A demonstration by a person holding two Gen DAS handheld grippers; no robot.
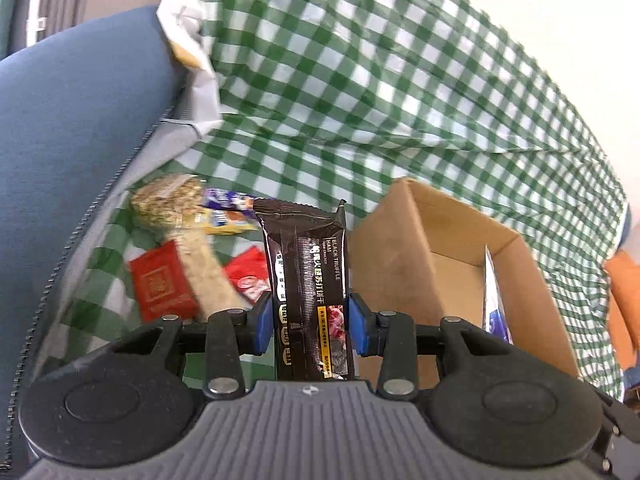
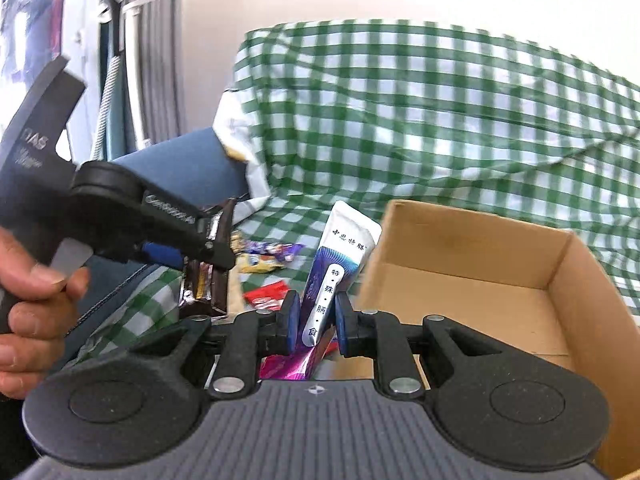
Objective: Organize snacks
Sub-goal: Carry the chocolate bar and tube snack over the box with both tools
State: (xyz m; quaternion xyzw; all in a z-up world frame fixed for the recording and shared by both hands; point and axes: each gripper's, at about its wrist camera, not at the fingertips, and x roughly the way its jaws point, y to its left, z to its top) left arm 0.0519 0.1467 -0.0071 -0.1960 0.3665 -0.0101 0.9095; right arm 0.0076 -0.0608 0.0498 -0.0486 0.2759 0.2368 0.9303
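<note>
Cardboard box (image 2: 472, 280) waits at two o'clock while the left gripper (image 1: 310, 320) clamps a black cracker packet (image 1: 308, 272) and the right gripper (image 2: 316, 320) pinches a purple-white sachet (image 2: 340, 264), seemingly near its lower end, so it could swivel loose.

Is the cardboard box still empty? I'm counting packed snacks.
Cannot tell: the right wrist view shows only bare floor in the cardboard box, but its near corner is hidden behind the right gripper.

"BLACK TRUFFLE HAM" on black snack packet (image 1: 308, 280); "特殊膳食" on white-purple pouch (image 2: 336, 276)
</note>
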